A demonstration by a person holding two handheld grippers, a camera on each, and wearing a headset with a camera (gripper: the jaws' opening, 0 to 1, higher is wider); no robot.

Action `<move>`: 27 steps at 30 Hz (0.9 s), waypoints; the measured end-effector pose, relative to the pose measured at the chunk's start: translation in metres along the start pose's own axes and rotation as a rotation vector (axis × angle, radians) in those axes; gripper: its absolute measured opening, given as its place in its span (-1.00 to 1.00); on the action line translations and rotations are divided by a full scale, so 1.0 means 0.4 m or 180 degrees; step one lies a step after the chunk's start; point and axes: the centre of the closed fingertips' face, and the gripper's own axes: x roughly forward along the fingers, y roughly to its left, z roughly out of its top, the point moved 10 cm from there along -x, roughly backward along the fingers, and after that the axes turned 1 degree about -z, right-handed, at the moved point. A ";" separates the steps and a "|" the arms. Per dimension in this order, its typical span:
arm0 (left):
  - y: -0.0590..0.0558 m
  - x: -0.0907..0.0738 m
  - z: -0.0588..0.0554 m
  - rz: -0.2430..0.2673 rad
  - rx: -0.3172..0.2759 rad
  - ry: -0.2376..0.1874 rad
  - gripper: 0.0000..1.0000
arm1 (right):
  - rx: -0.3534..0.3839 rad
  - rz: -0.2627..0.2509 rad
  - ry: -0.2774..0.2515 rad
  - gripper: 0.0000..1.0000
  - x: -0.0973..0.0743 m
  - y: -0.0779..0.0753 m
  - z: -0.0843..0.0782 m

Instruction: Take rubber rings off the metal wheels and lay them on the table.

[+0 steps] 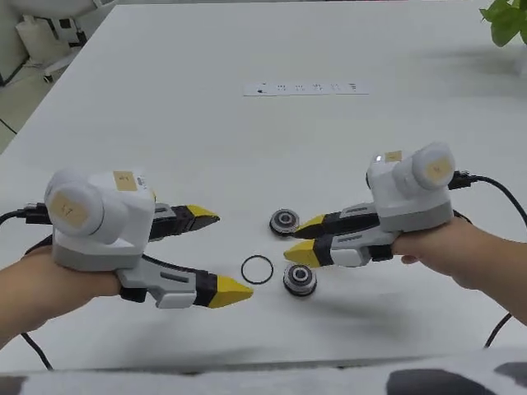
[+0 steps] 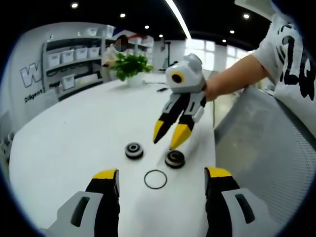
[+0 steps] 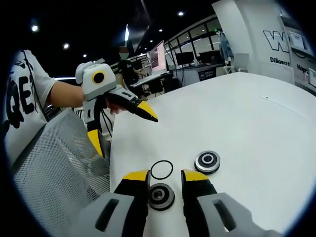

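Right gripper view: the right gripper (image 3: 165, 176) is partly spread, its tips straddling the near metal wheel (image 3: 161, 196); I cannot tell whether they touch it. Just beyond the tips lies a loose rubber ring (image 3: 161, 169), with the second wheel (image 3: 207, 162) ahead to the right. I would clamp the wheel squarely, then bring in the wide-spread left gripper (image 1: 221, 253) to peel its ring.

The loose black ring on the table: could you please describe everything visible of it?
The ring is a thin black hoop, rubbery-looking, round and unbroken, lying flat on the white table. It lies just clear of the nearer wheel, between the left gripper and the right gripper. Only the table touches it.
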 end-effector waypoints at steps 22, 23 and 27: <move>-0.012 0.088 0.018 -0.0278 0.0116 0.0112 0.22 | -0.0023 -0.0001 0.0026 -0.43 -0.049 0.004 -0.063; -0.012 0.092 0.017 -0.0292 0.0120 0.0137 0.21 | -0.0024 0.0007 0.0042 -0.43 -0.050 0.003 -0.068; -0.016 0.105 0.016 -0.0351 0.0139 0.0185 0.16 | -0.0052 0.0025 0.0080 -0.44 -0.049 0.003 -0.080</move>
